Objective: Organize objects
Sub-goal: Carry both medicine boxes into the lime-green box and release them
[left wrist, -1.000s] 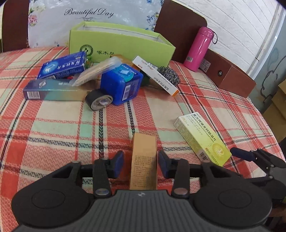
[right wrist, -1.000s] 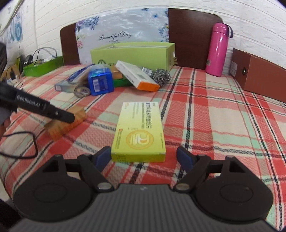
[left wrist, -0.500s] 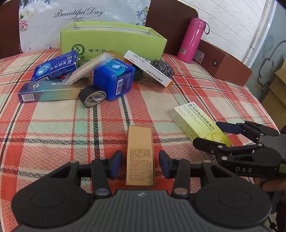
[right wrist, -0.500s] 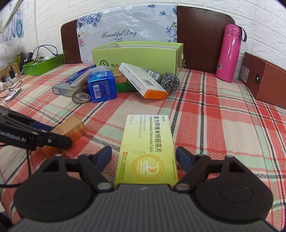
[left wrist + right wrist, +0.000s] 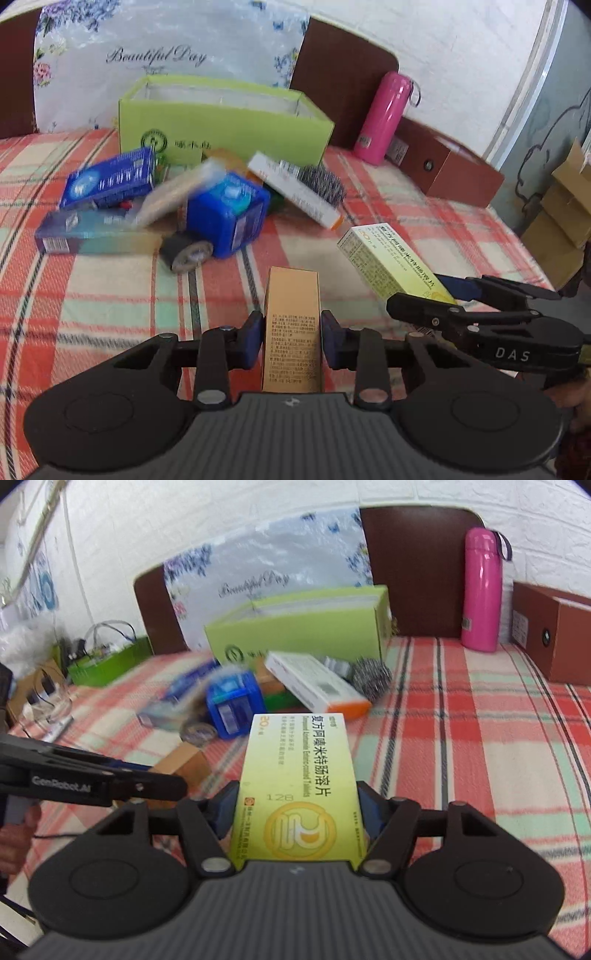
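Carrying comes next: past the clutter stands the open green box (image 5: 229,122), where I judge both belong. My right gripper (image 5: 297,812) has just closed on the yellow carton (image 5: 299,786), my left gripper (image 5: 291,332) on the tan carton (image 5: 291,325), both lifting off the cloth.

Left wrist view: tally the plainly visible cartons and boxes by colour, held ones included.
Blue: 2, short blue carton and long blue carton
Green: 1, green box
White-orange: 1, white-orange carton
Yellow: 1, yellow carton
Tan: 1, tan carton
Brown: 1, brown box
Total: 7
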`<state>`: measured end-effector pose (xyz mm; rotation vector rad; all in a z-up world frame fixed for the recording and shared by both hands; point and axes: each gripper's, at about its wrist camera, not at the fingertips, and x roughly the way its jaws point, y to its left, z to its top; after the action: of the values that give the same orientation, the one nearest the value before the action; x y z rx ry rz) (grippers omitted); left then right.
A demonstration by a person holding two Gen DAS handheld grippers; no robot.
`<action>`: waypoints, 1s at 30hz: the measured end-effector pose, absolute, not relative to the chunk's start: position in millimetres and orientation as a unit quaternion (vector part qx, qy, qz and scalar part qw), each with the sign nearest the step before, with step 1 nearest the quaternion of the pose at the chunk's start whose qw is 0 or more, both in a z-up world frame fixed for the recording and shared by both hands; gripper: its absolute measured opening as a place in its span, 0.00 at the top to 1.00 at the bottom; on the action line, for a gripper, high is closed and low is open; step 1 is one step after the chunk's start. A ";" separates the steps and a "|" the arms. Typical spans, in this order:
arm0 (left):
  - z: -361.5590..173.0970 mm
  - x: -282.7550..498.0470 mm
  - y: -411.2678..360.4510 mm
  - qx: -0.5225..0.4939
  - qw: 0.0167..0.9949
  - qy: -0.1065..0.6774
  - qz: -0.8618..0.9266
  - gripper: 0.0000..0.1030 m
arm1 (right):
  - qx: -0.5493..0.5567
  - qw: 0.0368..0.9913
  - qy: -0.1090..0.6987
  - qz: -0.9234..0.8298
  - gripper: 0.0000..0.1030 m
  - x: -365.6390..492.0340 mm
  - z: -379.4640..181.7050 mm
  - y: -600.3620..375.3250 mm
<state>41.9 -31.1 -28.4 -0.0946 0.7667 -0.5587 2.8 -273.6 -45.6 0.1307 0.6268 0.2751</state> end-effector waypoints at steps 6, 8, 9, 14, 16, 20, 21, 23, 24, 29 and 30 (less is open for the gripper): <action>14.2 69.6 -21.4 -0.061 0.905 0.322 -0.272 0.67 | 0.065 0.950 0.265 0.150 0.37 31.4 -6.9 -272.2; 29.1 82.4 -18.1 -0.064 0.912 0.304 -0.269 0.67 | 0.063 0.954 0.254 0.150 0.37 45.0 4.4 -271.4; 36.2 89.3 -16.5 -0.067 0.914 0.296 -0.268 0.66 | 0.058 0.956 0.247 0.149 0.37 53.7 10.8 -270.3; 62.5 132.1 -14.0 -0.074 0.931 0.265 -0.242 0.66 | 0.043 0.966 0.214 0.136 0.37 99.9 37.6 -265.6; 69.0 153.9 -14.1 -0.079 0.936 0.257 -0.228 0.66 | 0.045 0.969 0.206 0.125 0.37 122.5 44.4 -265.9; 73.2 200.5 -12.9 -0.095 0.939 0.256 -0.210 0.66 | 0.049 0.974 0.200 0.097 0.37 172.5 47.9 -267.2; 72.3 210.8 -13.4 -0.096 0.940 0.256 -0.203 0.66 | 0.048 0.975 0.199 0.091 0.37 185.7 45.9 -267.2; 69.4 230.4 -15.6 -0.093 0.942 0.258 -0.194 0.66 | 0.046 0.975 0.198 0.085 0.37 209.1 41.3 -267.5; 66.6 240.3 -16.0 -0.094 0.942 0.261 -0.189 0.66 | 0.045 0.976 0.197 0.083 0.37 218.9 38.2 -266.9; 47.9 280.4 -18.4 -0.098 0.938 0.284 -0.172 0.66 | 0.037 0.975 0.208 0.070 0.37 258.2 17.1 -261.5; 43.8 285.9 -19.4 -0.097 0.938 0.286 -0.169 0.66 | 0.034 0.975 0.211 0.066 0.37 264.7 11.7 -259.4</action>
<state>285.9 -19.4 43.8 -0.1987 0.5848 -0.3454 264.7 -259.4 11.7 0.0685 0.4261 0.1324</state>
